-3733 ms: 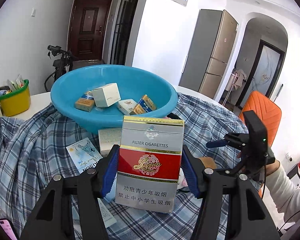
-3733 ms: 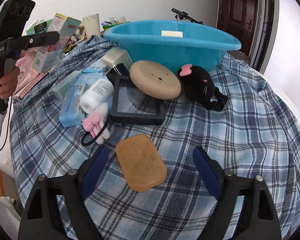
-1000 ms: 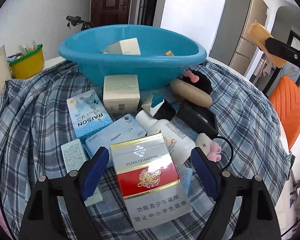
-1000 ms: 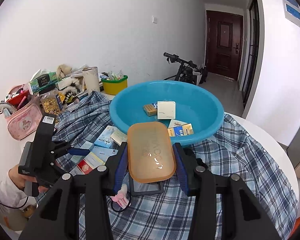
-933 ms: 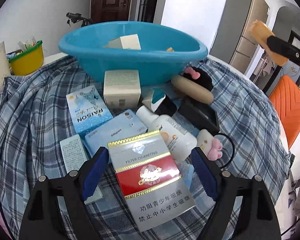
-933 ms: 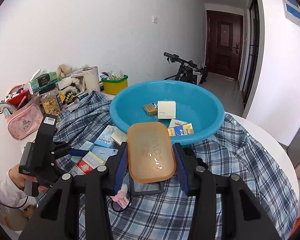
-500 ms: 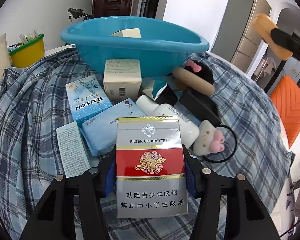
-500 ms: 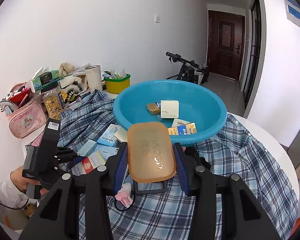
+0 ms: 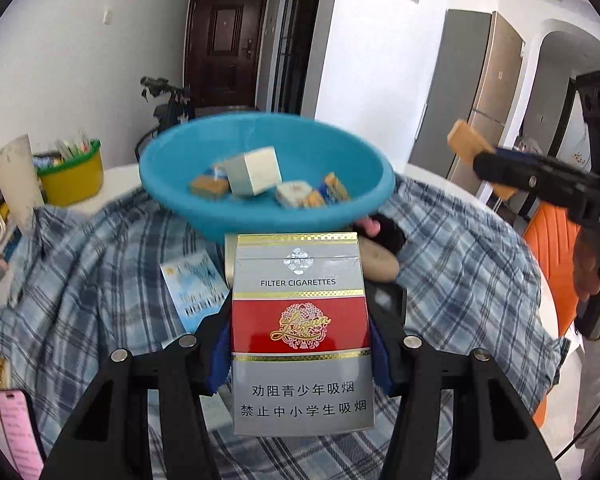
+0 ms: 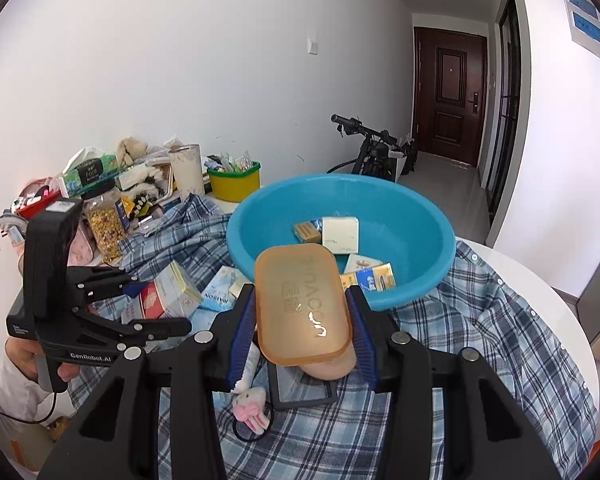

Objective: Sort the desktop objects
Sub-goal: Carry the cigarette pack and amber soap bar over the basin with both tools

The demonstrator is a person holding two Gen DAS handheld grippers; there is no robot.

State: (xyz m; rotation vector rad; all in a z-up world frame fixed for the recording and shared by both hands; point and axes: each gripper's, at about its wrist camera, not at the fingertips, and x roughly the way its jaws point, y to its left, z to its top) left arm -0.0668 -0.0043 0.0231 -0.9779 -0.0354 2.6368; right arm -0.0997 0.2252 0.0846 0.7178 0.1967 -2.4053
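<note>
My left gripper [image 9: 298,344] is shut on a red and silver cigarette pack [image 9: 300,332] and holds it up in front of the blue basin [image 9: 352,184]; the pack also shows in the right wrist view [image 10: 164,296]. My right gripper [image 10: 300,320] is shut on a flat orange case [image 10: 302,304], lifted just before the basin [image 10: 432,236]; the case also shows in the left wrist view [image 9: 466,146]. The basin holds several small boxes, among them a white box [image 10: 340,234].
A plaid cloth [image 10: 480,332] covers the table. On it lie a blue Raison box [image 9: 194,284], a black frame [image 10: 304,394], a pink-eared toy with a hair tie [image 10: 252,412] and a round beige object [image 9: 376,262]. A yellow tub [image 10: 234,184], jar and clutter stand at the left.
My left gripper has lifted the cigarette pack off the cloth and raised it toward the basin. My right gripper has kept the orange case and moved closer to the basin.
</note>
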